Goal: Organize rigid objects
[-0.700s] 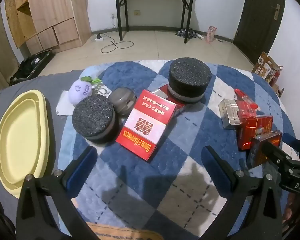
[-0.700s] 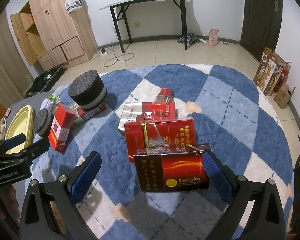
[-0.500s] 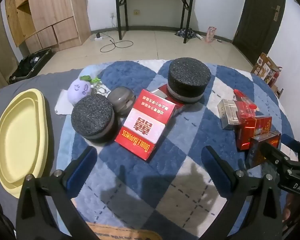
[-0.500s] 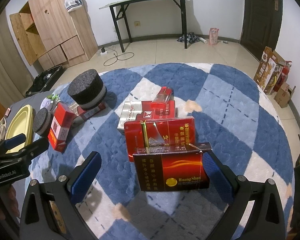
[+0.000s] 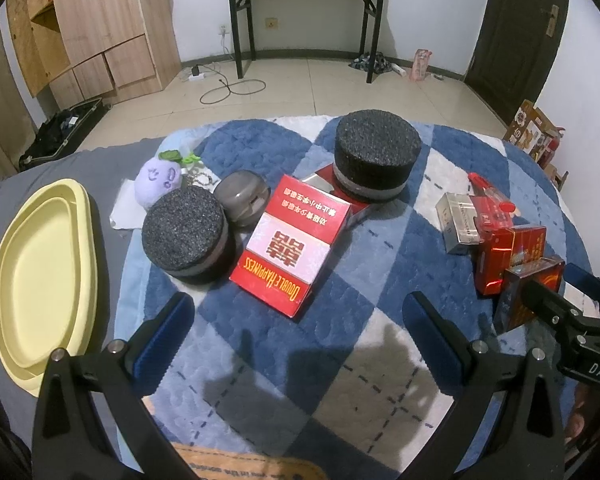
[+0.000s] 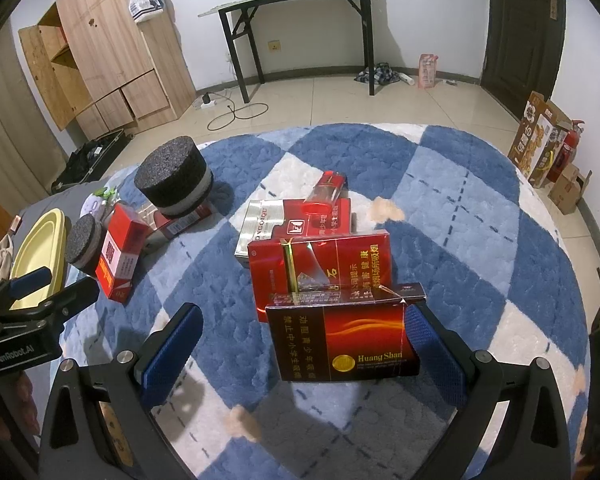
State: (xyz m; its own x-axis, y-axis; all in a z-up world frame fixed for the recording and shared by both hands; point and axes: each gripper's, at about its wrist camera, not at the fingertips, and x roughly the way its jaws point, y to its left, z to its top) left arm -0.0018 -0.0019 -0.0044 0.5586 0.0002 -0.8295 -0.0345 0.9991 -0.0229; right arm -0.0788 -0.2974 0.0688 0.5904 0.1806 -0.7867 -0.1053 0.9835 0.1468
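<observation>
From the left wrist view, the left gripper (image 5: 298, 330) hangs above the blue-and-white checked rug (image 5: 284, 384) with its jaws wide apart and nothing between them. Just ahead of it lies the red Double Happiness box (image 5: 290, 242), flat on its broad face, long axis running from near the gripper up and to the right, its far end leaning against a second red pack under the big black foam puck (image 5: 376, 160). A smaller black foam puck (image 5: 186, 236) sits touching the box's left side, with a grey round case (image 5: 242, 198) and a purple plush toy (image 5: 158, 182) behind it. A yellow tray (image 5: 40, 272) rests off the rug at the left. Over on the right, a silver pack (image 5: 458, 220) and more red packs cluster together.

Now the right wrist view: the right gripper (image 6: 304, 344) is spread open too, and the dark red Huang Shan pack (image 6: 344, 342) sits between its fingers, long axis lying across from left to right, label facing the camera. The right finger (image 6: 432, 344) looks to be against the pack's end; the left finger (image 6: 172, 350) is well clear of it. Directly behind stands a brighter red pack (image 6: 320, 270), also lengthwise across, overlapping the silver pack (image 6: 258, 226).
</observation>
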